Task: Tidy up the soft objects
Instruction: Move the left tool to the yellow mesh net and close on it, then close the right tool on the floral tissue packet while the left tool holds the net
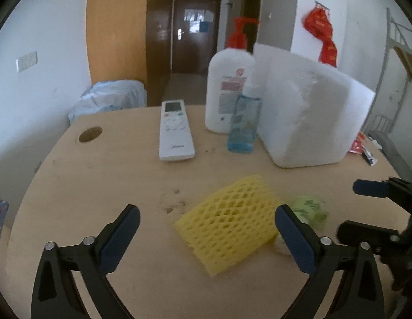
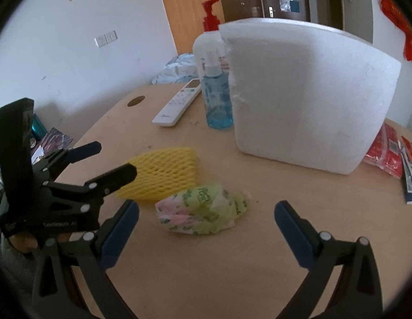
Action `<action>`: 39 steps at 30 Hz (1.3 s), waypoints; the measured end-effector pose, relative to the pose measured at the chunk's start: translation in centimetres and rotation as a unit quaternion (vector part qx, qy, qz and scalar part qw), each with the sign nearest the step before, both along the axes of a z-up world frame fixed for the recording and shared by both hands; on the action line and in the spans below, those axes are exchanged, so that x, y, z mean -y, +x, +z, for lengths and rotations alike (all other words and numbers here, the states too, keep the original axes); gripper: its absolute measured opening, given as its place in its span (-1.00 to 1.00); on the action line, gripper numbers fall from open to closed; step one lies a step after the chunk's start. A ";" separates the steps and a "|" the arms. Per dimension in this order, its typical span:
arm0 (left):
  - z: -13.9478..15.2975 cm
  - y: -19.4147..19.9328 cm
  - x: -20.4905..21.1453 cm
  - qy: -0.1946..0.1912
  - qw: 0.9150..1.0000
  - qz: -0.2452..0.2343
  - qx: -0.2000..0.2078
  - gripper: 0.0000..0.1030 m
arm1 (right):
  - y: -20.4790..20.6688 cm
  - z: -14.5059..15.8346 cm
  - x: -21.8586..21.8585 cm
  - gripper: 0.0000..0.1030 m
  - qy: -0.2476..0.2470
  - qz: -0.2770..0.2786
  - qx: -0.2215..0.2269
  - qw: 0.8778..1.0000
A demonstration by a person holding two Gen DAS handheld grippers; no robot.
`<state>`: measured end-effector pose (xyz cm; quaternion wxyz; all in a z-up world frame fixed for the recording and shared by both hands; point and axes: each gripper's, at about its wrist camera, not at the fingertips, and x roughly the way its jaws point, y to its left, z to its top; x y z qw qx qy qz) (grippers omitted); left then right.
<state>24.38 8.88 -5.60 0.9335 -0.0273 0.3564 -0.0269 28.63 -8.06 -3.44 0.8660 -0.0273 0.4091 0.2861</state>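
Left gripper (image 1: 207, 219) is hovering with jaws spread wide, holding nothing, yellow foam net (image 1: 228, 226) lying on the wooden table (image 1: 99, 186) just ahead between its fingers. Right gripper (image 2: 206, 216) is also gaping wide and empty, crumpled green tissue pack (image 2: 203, 210) sitting just ahead of it, touching the net's near edge. White foam box (image 2: 309, 93), blue bottle (image 2: 217, 101), pump bottle (image 1: 227, 85) and remote (image 1: 175, 130) are standing farther back.
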 end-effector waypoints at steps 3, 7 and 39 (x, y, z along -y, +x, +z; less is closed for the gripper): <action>-1.0 0.8 -0.3 -0.002 1.000 0.005 -0.018 0.76 | 0.1 -0.1 0.3 1.00 0.006 0.003 -0.006 1.000; -1.8 1.1 -0.2 -0.003 0.999 -0.004 -0.033 0.70 | 0.1 -0.3 0.5 1.00 0.014 0.005 -0.012 1.000; -2.4 1.2 0.1 -0.008 0.999 -0.028 -0.046 -0.86 | 0.5 -0.8 0.3 1.00 0.017 0.012 -0.032 0.999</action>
